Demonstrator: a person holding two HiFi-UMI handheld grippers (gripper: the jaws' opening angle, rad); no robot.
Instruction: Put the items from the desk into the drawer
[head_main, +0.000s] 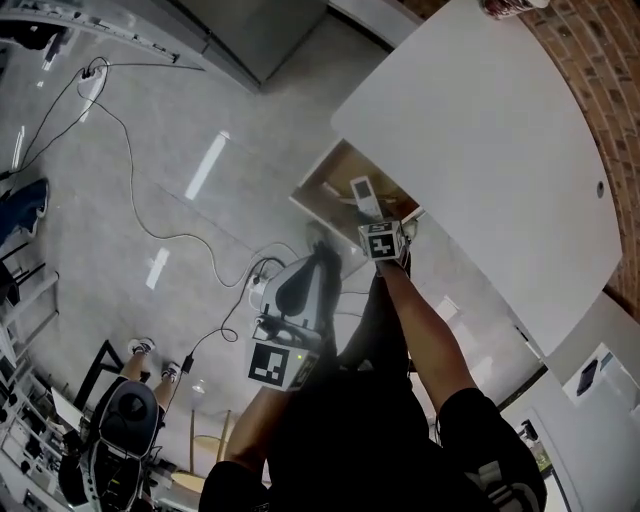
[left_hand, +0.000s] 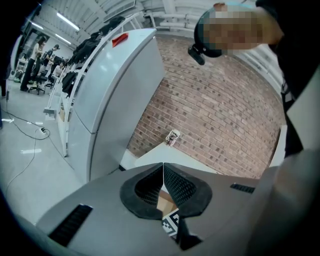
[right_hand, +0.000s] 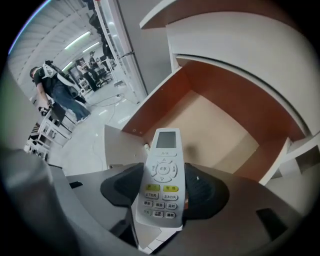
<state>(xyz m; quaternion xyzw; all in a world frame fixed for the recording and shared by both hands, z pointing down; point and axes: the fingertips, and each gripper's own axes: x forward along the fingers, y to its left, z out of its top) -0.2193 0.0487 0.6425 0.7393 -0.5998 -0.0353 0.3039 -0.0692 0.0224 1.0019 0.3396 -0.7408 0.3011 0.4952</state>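
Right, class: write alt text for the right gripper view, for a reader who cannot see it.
The right gripper holds a white remote control between its jaws, buttons facing the camera, above an open wooden drawer under a white desk. People stand far off at left.

- Remote control (right_hand: 162, 175): white plastic casing, smooth, with a slight sheen; the buttons look matt.
- Drawer (right_hand: 215, 130): wood-look board. The bottom is pale and matt; the side walls are a darker red-brown and smooth.
- Desk (head_main: 480, 130): white top, smooth and matt, no visible grain.
- Left gripper (left_hand: 163, 169): grey plastic shell, matt. The pads (left_hand: 181, 187) are black, finely ribbed and rubber-like.
- Floor (head_main: 150, 160): grey, hard and glossy; ceiling lights reflect in it.
- Wall (left_hand: 225, 110): red brick, rough and matt, with pale mortar joints.
- Cabinet (left_hand: 120, 90): pale grey panels, smooth, with a faint sheen; possibly painted metal, but the view does not settle it.
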